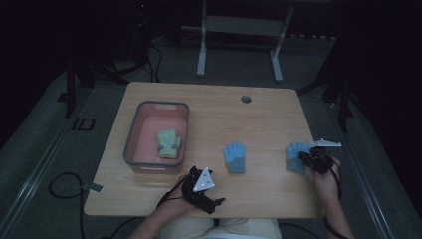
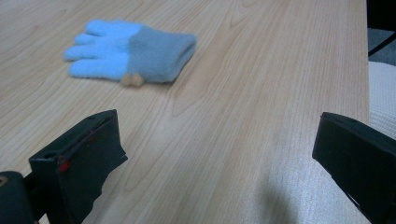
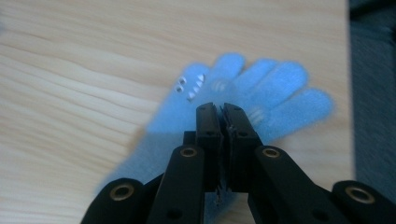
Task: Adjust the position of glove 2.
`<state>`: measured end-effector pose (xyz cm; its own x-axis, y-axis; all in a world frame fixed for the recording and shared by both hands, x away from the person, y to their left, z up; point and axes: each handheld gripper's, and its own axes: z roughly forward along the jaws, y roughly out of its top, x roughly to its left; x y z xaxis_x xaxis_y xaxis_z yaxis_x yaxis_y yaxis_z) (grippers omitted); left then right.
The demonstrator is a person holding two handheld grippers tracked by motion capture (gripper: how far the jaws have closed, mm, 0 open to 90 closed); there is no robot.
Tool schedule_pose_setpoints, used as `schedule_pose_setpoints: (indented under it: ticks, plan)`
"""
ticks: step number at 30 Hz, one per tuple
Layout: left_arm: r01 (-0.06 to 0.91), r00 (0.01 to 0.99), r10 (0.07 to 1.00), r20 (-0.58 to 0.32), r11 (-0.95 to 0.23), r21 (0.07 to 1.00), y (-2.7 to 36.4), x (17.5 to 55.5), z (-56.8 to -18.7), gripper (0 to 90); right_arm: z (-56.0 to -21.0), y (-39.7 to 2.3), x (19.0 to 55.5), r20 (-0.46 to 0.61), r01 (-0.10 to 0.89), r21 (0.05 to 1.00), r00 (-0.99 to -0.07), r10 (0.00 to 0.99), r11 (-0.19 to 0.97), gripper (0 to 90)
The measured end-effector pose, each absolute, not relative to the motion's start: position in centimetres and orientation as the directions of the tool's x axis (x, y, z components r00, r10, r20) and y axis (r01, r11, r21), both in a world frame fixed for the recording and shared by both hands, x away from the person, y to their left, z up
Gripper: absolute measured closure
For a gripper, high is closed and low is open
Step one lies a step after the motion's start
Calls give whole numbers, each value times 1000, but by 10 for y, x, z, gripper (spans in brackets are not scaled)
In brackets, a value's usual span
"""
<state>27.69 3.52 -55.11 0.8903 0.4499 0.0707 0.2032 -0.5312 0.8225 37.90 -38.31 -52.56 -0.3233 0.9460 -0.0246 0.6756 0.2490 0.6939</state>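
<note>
Fingers first: your right gripper [image 3: 223, 112] had its fingers [image 3: 208, 122] pressed together over the blue glove [image 3: 261, 88] near the table's right edge; whether any fabric was caught between them could not be told. Your left gripper [image 1: 201, 186] sat at the table's near edge with its fingers [image 2: 81, 154] spread wide, nothing between them but bare wood.

Around you, the table [image 1: 259, 119] carried a pink bin [image 1: 133, 134] toward its left edge, with a yellow-green glove [image 1: 168, 144] lying inside it. A second blue glove [image 1: 235, 158] lay between the bin and your right gripper, well apart from both. A round hole [image 1: 246, 99] marked the table near its far edge. Nothing stood between either gripper and the gloves.

The blue glove under your right gripper lay flat, its long axis running roughly from the near edge to the far edge, glove fingers pointing toward the far edge and the grey cuff toward you. The middle glove lay the same way.
</note>
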Motion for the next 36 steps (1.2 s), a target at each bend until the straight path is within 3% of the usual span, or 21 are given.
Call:
schedule_pose_setpoints:
  ticks: [8, 15, 26, 32, 36]
  plan:
    - [201, 890, 450, 74, -532, 823, 36, 277, -551, 13, -493, -334, 370, 45, 589, 756, -480, 876, 284, 864]
    - [200, 890, 449, 74, -531, 823, 36, 276, -551, 13, -494, -301, 371, 62, 568, 743, -584, 810, 353, 864]
    - [198, 895, 441, 70, -532, 823, 36, 276, -551, 13, -521, -291, 390, 89, 607, 689, -614, 784, 397, 862]
    - [194, 898, 435, 70, -533, 823, 36, 276, -551, 13, -537, -287, 395, 3, 603, 646, -615, 789, 467, 837]
    - [196, 898, 436, 68, -532, 824, 36, 276, -551, 13, -541, -288, 395, 4, 602, 652, -611, 791, 462, 820]
